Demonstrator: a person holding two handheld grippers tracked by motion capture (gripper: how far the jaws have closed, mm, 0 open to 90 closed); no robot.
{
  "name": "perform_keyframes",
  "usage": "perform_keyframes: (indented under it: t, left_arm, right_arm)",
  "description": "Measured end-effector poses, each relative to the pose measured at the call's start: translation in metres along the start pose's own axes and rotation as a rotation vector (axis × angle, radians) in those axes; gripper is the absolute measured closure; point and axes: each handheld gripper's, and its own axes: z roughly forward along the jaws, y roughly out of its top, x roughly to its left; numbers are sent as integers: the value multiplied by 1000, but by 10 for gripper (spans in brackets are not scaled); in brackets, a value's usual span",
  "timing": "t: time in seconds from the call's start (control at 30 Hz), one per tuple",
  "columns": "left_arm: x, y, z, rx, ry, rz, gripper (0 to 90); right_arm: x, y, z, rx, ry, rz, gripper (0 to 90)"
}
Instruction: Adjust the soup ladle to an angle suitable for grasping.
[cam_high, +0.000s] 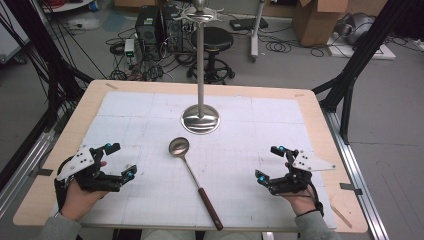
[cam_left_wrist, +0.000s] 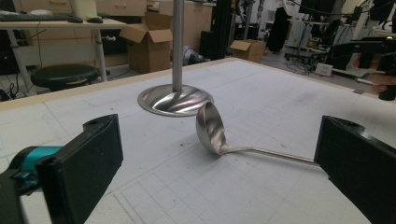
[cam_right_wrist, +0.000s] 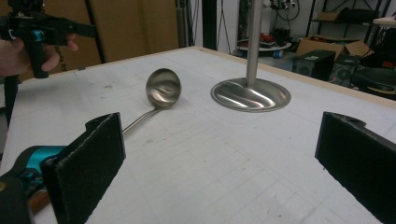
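A steel ladle (cam_high: 192, 175) with a brown handle lies on the white mat, bowl toward the far side (cam_left_wrist: 210, 128) (cam_right_wrist: 163, 88). Behind it stands a steel stand (cam_high: 200, 119) with a round base (cam_left_wrist: 175, 100) (cam_right_wrist: 251, 94) and a tall pole topped by hooks. My left gripper (cam_high: 121, 161) rests near the front left of the table, open, nothing between its jaws (cam_left_wrist: 212, 172). My right gripper (cam_high: 270, 163) sits at the front right, open and empty too (cam_right_wrist: 219, 172). The ladle lies between the two grippers, touching neither.
The wooden table (cam_high: 320, 125) carries a white grid mat (cam_high: 130, 110). Beyond the far edge are a black stool (cam_high: 212, 40), computer cases, cables and cardboard boxes (cam_high: 315, 20). Black frame legs stand at both sides.
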Motion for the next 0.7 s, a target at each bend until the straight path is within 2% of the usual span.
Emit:
perform_keyframes:
  t: [0.07,0.2,0.23,0.27,0.3,0.33,0.4,0.43,0.47,0.5,0.53,0.57,0.6,0.67,0.7]
  left_arm:
    - [0,0,0,2,1,0,17]
    - [0,0,1,9,0,-2,17]
    - [0,-1,1,14,0,-5,17]
    - [1,-1,2,20,-2,-9,17]
    - [3,-1,2,33,-1,-34,17]
    - [3,-1,2,33,-1,-34,17]
    - [4,-1,2,34,6,-46,17]
    - [5,-1,2,36,5,-45,17]
    - [5,-1,2,36,5,-45,17]
    - [4,-1,2,33,4,-46,17]
    - [4,-1,2,33,2,-41,17]
    - [4,-1,3,34,2,-41,17]
    - [4,-1,3,34,2,-41,17]
    - [3,0,4,31,9,-43,17]
    - [2,1,5,26,11,-36,17]
  right_arm:
    - [3,1,2,-1,6,0,5]
    - [10,5,8,-17,30,30,6]
    - [11,6,10,-19,29,35,38]
    - [13,6,12,-19,33,40,85]
    - [15,7,14,-14,48,37,267]
    - [15,7,14,-14,48,37,267]
    - [15,6,19,9,67,51,429]
    - [16,6,23,30,76,49,592]
    - [16,6,23,30,76,49,592]
    - [19,6,26,33,87,16,714]
    - [19,6,26,33,87,16,714]
    - [25,7,29,51,82,19,817]
    - [25,7,29,51,82,19,817]
    - [29,7,36,65,95,15,892]
    - [35,5,45,113,123,40,896]
